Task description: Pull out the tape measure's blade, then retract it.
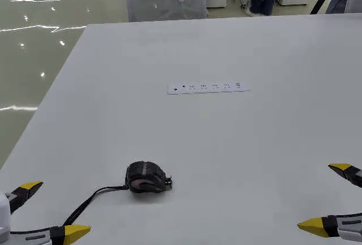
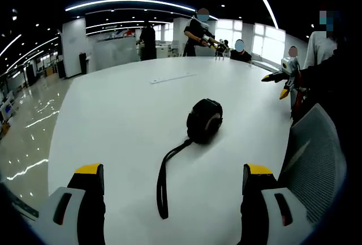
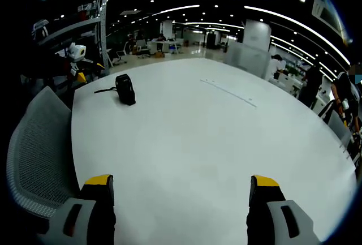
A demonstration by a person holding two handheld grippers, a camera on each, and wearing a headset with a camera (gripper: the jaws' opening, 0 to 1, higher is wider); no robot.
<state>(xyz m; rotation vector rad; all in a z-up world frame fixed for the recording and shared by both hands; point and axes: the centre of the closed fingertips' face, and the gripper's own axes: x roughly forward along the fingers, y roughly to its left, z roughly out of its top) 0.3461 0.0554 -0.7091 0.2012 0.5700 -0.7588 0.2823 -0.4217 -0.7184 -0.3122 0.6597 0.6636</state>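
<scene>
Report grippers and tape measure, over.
Left gripper open, empty, near the strap end. Right gripper open, empty, off to the side. Tape measure on the table, untouched, blade in. Power strip farther back, apart.

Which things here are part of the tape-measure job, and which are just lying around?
For the job: tape measure, blade not yet pulled out, with its black strap; left gripper and right gripper, jaws open, touching nothing.

Just lying about: white strip with small dark marks, farther up the table; grey mesh chair at the table's edge.
</scene>
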